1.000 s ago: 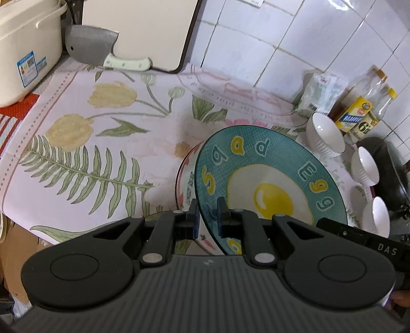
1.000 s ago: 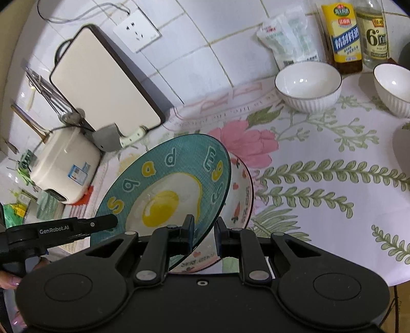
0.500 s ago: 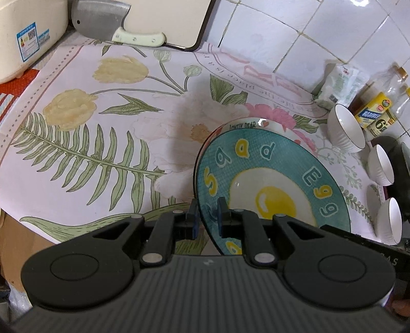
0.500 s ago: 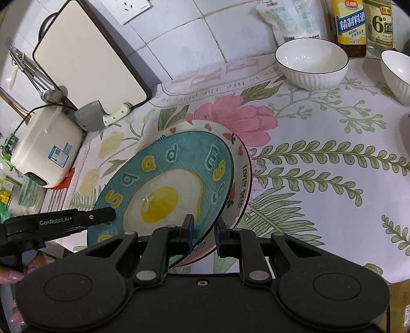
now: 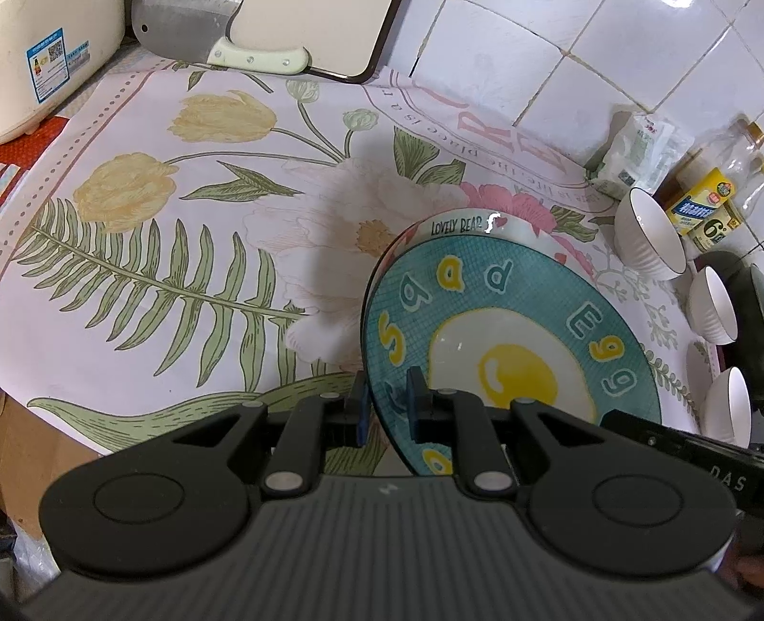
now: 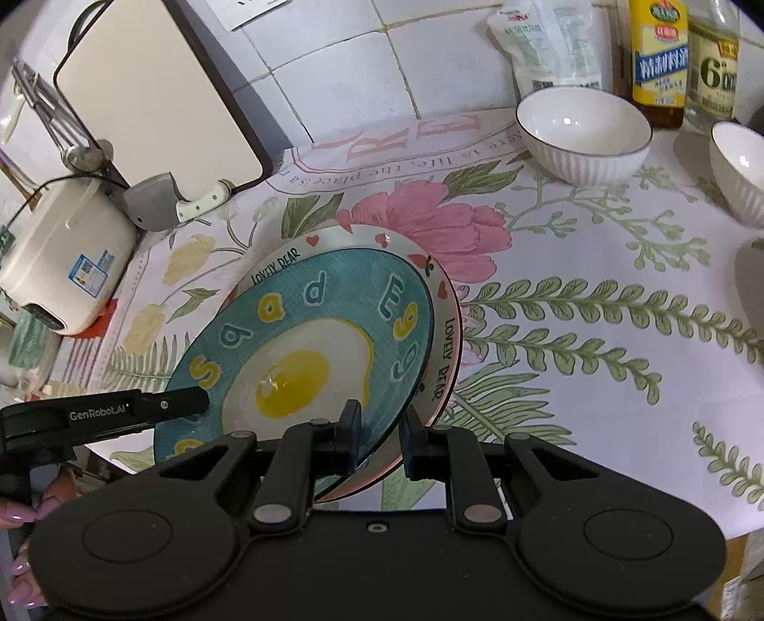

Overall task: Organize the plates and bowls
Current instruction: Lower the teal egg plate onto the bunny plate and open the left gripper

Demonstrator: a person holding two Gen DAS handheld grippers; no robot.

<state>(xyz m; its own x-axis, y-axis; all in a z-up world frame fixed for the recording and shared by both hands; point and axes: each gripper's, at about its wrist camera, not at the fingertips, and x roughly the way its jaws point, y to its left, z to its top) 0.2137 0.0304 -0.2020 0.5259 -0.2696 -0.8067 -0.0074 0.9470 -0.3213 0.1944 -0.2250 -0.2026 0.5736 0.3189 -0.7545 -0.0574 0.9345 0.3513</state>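
A teal plate with a fried-egg picture is held from both sides. My left gripper is shut on its left rim. My right gripper is shut on its near right rim. The plate sits slightly tilted, low over a white plate with hearts and "LOVELY BEAR" lettering that lies on the flowered tablecloth. Whether the two plates touch I cannot tell. Three white ribbed bowls stand at the right; the right wrist view shows two of them.
A cutting board leans on the tiled wall with a cleaver in front of it. A cream rice cooker stands at the left. Bottles and a bag line the back right wall. A dark pan sits by the bowls.
Both grippers have come down with the teal plate, which now sits lower and flatter over the heart-rimmed plate. Both grips are unchanged.
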